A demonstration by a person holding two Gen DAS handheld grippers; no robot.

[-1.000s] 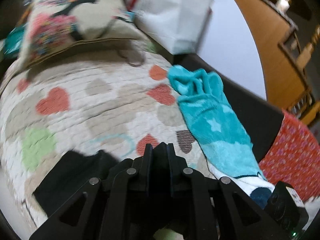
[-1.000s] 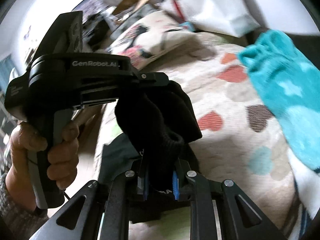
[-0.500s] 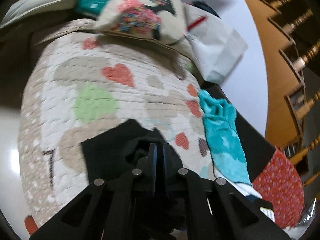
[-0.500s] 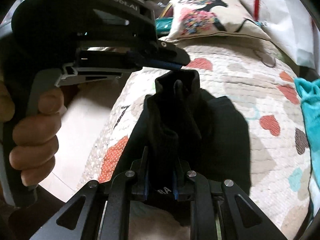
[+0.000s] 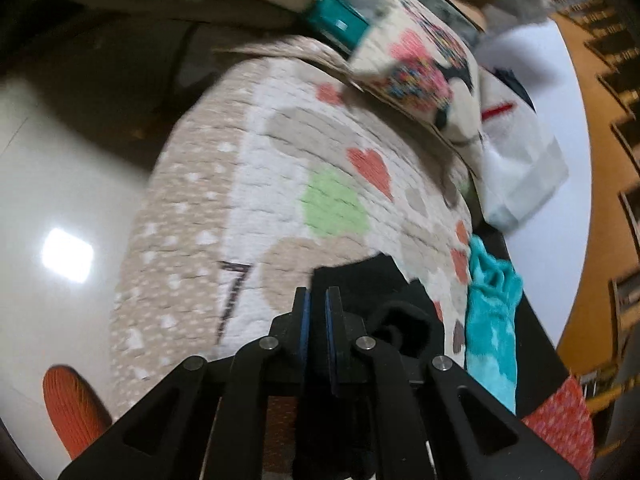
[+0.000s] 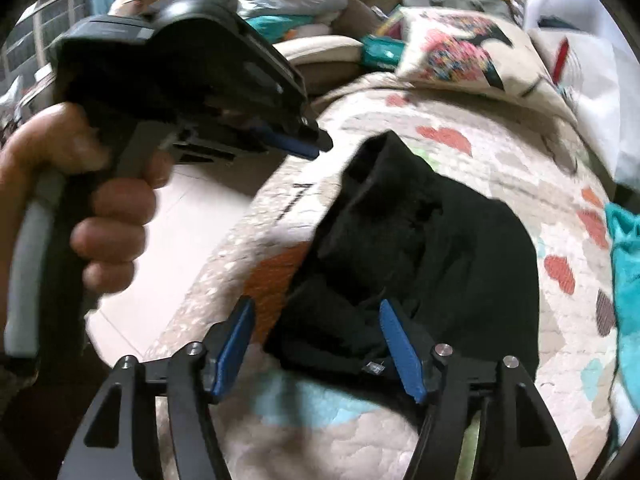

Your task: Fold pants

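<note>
On the heart-patterned quilt [image 6: 500,152], black pants [image 6: 440,240] lie bunched; right gripper [image 6: 316,344] gapes wide, left gripper [image 5: 316,312] pinches their fabric.

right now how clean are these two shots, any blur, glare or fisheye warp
Left wrist view: motion blur smears the pillow and quilt; a bright glare patch sits on the floor; edges bow and corners go black. Right wrist view: the hand and left tongs are blurred, the pants show almost no detail in their black, and the background clutter is soft.
</note>
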